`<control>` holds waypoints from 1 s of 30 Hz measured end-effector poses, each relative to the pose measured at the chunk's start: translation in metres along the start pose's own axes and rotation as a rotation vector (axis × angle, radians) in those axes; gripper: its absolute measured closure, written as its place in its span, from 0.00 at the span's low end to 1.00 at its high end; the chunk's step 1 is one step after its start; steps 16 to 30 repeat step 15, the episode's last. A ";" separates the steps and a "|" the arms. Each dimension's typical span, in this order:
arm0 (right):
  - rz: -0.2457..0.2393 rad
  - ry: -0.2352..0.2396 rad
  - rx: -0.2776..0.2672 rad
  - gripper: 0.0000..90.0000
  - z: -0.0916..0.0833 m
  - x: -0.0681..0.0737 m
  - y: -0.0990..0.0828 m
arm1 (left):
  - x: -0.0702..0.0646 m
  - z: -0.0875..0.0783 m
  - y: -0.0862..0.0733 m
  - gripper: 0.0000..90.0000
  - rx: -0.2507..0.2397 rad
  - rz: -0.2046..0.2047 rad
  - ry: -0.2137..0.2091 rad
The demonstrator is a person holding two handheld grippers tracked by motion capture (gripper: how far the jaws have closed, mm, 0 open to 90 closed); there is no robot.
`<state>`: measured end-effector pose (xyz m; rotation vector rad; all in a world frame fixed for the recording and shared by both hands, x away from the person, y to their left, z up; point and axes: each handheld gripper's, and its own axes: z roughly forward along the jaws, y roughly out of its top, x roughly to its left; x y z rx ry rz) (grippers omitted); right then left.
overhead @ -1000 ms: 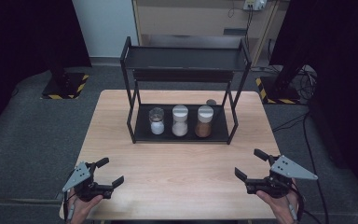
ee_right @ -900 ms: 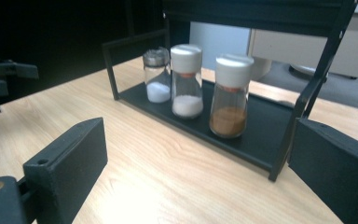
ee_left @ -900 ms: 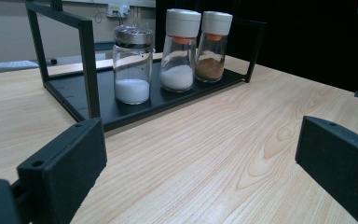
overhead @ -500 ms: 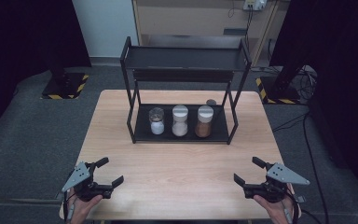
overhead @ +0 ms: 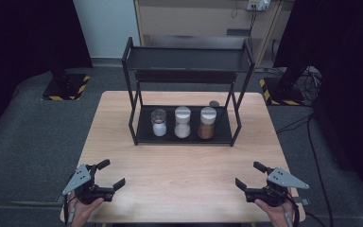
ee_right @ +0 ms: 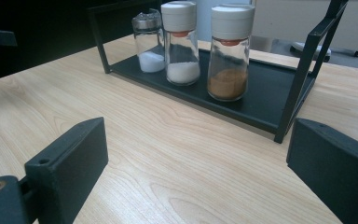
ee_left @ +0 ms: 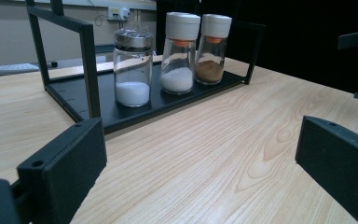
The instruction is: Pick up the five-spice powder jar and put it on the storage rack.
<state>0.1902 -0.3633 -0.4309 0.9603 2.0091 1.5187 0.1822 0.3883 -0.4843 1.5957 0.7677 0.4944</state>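
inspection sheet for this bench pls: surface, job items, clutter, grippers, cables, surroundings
Surface: wooden table, bare in front of the rack.
Job's things: three shakers upright on the lower shelf of the black rack: metal-capped shaker, white-capped shaker, brown-spice shaker.
Clutter: small round object behind the rack, too small to identify.
Grippers: left gripper and right gripper open, holding nothing, near the table's front edge.
Cables: floor cable right of the table.
Surroundings: grey floor, dark curtains, striped stand bases.

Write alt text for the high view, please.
Three glass shakers stand in a row on the bottom tier of a black two-tier rack on a wooden table. Nearer the camera, the left gripper and right gripper are open and empty.
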 end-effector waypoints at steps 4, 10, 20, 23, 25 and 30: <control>-0.004 0.000 0.004 0.06 0.000 0.001 0.000 | 0.000 0.000 0.000 0.01 0.001 0.004 -0.002; -0.005 -0.001 0.007 0.06 0.001 0.001 0.000 | 0.000 0.001 0.000 0.01 0.001 0.004 -0.003; -0.009 0.000 0.010 0.06 0.001 0.001 0.000 | 0.000 0.001 0.000 0.01 0.002 0.005 -0.005; -0.009 0.000 0.010 0.06 0.001 0.001 0.000 | 0.000 0.001 0.000 0.01 0.002 0.005 -0.005; -0.009 0.000 0.010 0.06 0.001 0.001 0.000 | 0.000 0.001 0.000 0.01 0.002 0.005 -0.005; -0.009 0.000 0.010 0.06 0.001 0.001 0.000 | 0.000 0.001 0.000 0.01 0.002 0.005 -0.005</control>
